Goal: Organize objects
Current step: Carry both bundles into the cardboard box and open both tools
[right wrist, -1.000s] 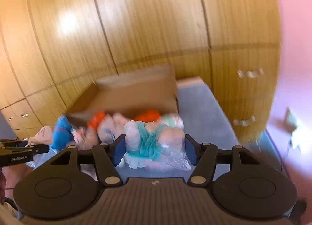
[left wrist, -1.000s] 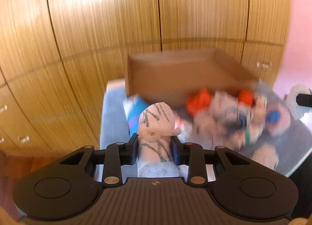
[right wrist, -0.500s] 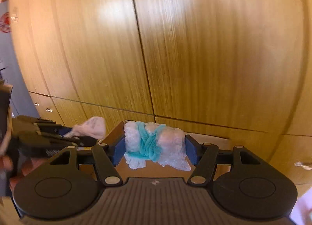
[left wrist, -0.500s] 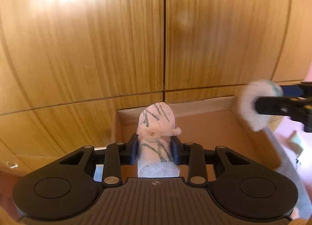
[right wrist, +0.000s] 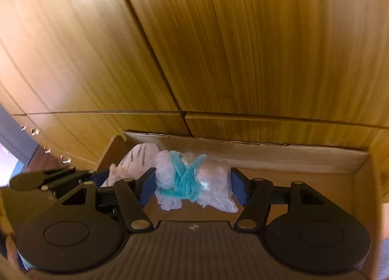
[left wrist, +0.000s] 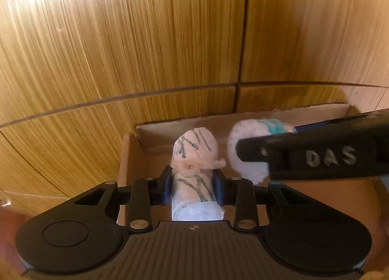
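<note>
Gripping a pink wrapped bundle (left wrist: 194,148) with dark scribble lines and a pink yarn tie, the left gripper (left wrist: 193,184) sits centre-bottom of the left wrist frame, pads closed on the bundle's lower half, top poking up above the fingers. Bundle hangs over the open cardboard box (left wrist: 155,134), near its far-left corner. Right gripper (left wrist: 313,151) enters from the right edge of that frame, dark body with raised letters "DAS", carrying a white plastic-wrapped bundle (left wrist: 248,139) with teal yarn, just beside the pink one; touching or not, hard to say, that part is blurred.

Right wrist frame: right gripper (right wrist: 193,186) centre-bottom, blue pads (right wrist: 147,186) clamped on both ends of the plastic-wrapped bundle (right wrist: 192,178), teal yarn crossed around its middle, held sideways over the box interior. Pink bundle (right wrist: 138,161) shows left of centre behind it, with the left gripper (right wrist: 102,176) coming in from the left edge. Box far wall (right wrist: 267,156) runs across mid-frame, ragged top edge. Wooden cabinet doors (right wrist: 218,37) fill the upper part of both frames; small drawer handles (right wrist: 46,150) at the left edge.
</note>
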The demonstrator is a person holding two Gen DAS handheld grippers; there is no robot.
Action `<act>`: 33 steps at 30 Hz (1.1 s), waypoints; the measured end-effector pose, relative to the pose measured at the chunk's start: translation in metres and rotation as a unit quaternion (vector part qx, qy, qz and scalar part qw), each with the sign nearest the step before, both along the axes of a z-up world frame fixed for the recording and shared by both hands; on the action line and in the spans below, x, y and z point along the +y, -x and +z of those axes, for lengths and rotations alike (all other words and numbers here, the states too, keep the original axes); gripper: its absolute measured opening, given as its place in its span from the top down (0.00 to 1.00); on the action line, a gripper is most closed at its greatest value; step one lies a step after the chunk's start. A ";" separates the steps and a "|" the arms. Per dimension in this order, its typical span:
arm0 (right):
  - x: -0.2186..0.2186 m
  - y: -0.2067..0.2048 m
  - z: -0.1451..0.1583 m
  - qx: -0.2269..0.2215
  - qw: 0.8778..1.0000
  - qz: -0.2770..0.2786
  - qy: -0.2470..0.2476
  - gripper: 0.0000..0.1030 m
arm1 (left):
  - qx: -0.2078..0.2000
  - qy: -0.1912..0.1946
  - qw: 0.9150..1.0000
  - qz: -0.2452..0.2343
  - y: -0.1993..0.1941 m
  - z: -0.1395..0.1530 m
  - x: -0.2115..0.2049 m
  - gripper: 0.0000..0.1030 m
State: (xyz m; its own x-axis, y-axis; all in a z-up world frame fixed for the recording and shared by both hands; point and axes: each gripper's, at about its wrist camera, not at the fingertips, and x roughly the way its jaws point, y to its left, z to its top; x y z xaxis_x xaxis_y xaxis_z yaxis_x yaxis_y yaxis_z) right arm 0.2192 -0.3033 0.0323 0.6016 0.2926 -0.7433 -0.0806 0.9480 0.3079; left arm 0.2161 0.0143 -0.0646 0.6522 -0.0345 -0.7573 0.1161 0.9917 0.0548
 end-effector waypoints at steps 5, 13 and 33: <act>0.001 -0.012 -0.017 0.012 1.000 -0.011 -0.003 0.42 | 0.003 -0.006 1.000 0.008 -0.005 -0.014 0.003 0.61; 0.008 -0.027 -0.034 0.025 1.000 -0.016 -0.011 0.35 | 0.003 -0.026 1.000 0.016 -0.005 -0.019 -0.001 0.44; 0.015 -0.025 -0.041 0.009 0.997 -0.039 -0.060 0.30 | -0.041 -0.016 0.999 0.025 0.041 0.011 0.003 0.18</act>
